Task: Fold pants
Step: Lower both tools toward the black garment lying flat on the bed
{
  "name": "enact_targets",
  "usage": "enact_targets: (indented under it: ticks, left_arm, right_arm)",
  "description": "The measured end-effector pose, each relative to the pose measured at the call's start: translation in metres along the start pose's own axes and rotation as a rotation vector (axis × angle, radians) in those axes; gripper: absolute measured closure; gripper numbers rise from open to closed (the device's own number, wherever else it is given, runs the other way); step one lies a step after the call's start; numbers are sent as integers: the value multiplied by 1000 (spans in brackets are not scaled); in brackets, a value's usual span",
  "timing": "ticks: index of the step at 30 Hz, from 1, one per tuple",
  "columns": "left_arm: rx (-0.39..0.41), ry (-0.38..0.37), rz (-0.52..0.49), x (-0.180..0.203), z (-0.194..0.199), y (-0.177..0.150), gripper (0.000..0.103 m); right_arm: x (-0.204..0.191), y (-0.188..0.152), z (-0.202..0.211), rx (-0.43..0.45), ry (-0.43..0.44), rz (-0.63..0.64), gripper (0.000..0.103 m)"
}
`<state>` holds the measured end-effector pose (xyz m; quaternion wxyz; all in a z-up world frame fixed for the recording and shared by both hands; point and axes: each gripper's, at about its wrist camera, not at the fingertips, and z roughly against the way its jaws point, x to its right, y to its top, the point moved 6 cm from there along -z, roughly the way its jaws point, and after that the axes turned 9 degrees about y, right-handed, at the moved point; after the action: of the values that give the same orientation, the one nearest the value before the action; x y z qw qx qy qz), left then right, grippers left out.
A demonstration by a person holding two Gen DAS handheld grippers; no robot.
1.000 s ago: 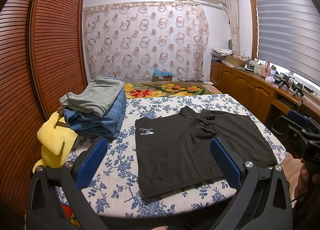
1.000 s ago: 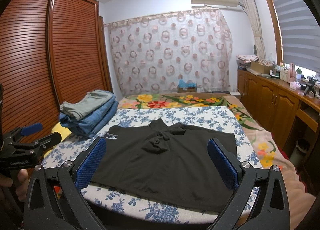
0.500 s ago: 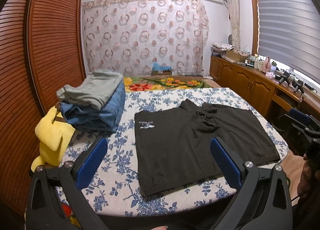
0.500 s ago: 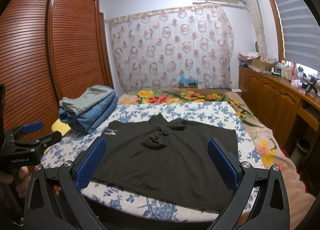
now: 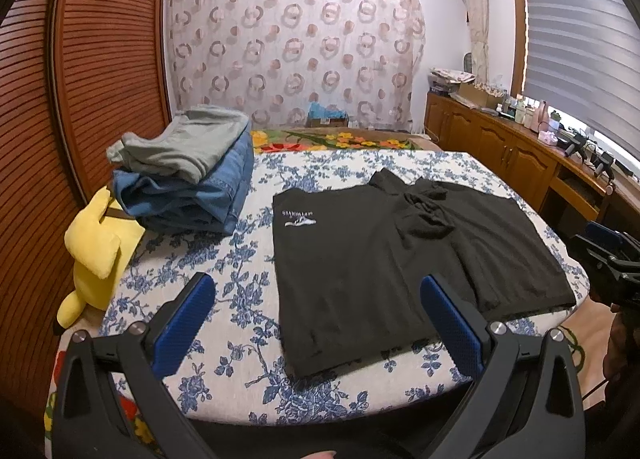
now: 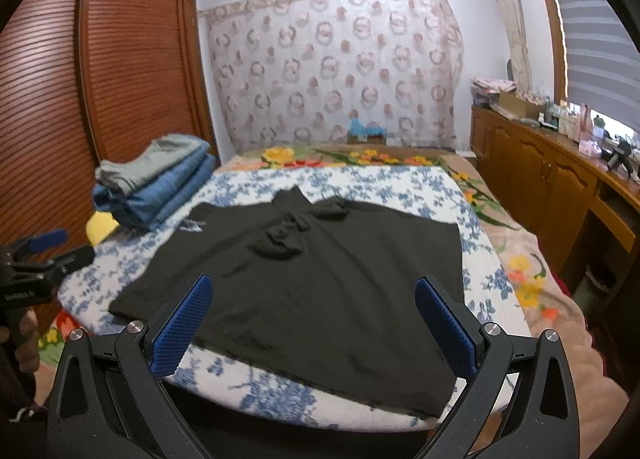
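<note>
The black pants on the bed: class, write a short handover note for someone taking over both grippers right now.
Left gripper: open, holding nothing, above the near left part of the bed.
Right gripper: open, holding nothing, above the near edge of the pants.
Black pants: spread flat on the blue flowered sheet, logo toward the left, waist bunched at the far side.
Folded clothes: a stack at the far left, apart from the pants.
Done: pants laid out; no fold is visible.
Left: probably grip an edge with each gripper, fold the pants over, then fold again.
</note>
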<state>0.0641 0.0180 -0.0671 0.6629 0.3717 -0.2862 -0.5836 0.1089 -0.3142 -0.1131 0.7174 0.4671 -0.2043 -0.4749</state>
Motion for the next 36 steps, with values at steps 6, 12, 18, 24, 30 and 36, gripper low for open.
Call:
enact_targets:
  ticks: [6,12,18,24,30,36]
  left_arm:
    - [-27,3,3,-2,-9,-8,0]
    - [-60,-1,4,-5,-19,-17,0]
    - [-110,-15,3,-6,-35,-32,0]
    - [-151,-24,4,-10,-46,-47,0]
    - [-168,-55,33,-21,-54,-57,0]
    - [-166,-96,63,-28,-54,-62,8]
  right_arm:
    - [12,-12,-10,-39,-15,0,0]
    - [25,-26,-24,-90,-31,2,0]
    - [42,-44,-40,-156,-52,-4,0]
    - [51,-59,-49,-203,-70,-1,0]
    - [55,-69,-56,-230,-79,-6,0]
    - [56,-75,-57,-220,-85,3,0]
